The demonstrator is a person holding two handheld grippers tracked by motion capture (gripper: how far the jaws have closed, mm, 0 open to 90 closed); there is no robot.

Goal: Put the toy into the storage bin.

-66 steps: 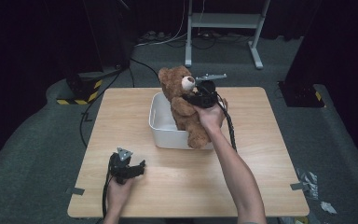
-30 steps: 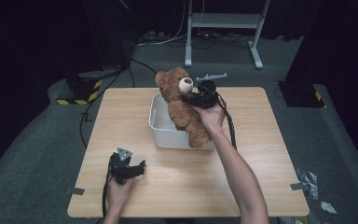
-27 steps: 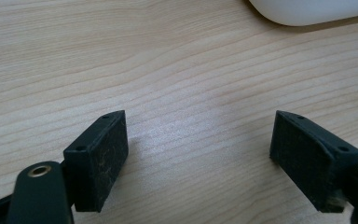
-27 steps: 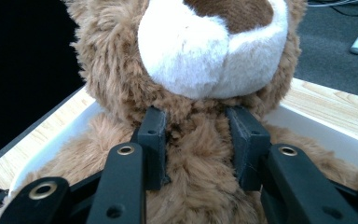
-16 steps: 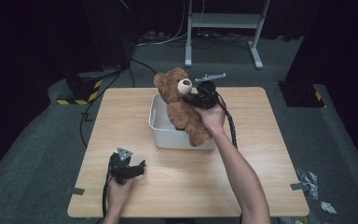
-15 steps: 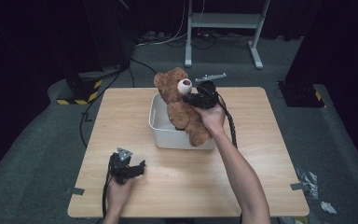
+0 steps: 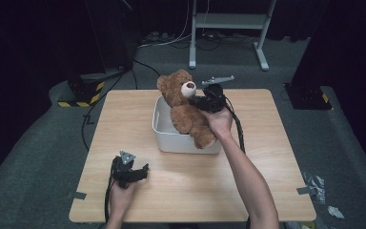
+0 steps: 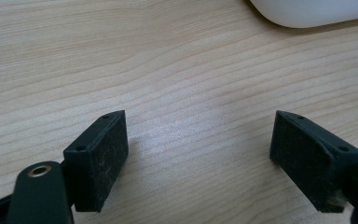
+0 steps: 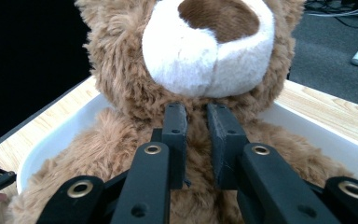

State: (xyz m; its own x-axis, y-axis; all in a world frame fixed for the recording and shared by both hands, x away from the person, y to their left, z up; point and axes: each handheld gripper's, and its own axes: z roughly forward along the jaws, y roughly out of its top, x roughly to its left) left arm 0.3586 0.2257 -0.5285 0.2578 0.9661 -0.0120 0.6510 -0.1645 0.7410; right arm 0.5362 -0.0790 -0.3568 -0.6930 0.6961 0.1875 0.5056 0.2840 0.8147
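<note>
Brown plush: one teddy bear (image 7: 183, 107) in one white bin (image 7: 171, 138), right gripper (image 9: 196, 121) fingers pinching its neck fur, left gripper (image 8: 198, 154) fingers apart.

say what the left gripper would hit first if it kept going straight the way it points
Probably the white bin: the left gripper has open jaws over bare table, with the bin's rounded wall ahead, slightly to one side.

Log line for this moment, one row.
right hand-held gripper: just closed on teddy bear | bear: in white bin | left hand-held gripper: open

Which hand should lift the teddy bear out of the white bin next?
Right. The right tool is shut on the teddy bear under its chin, in the white bin. The left tool is open over bare table.
</note>
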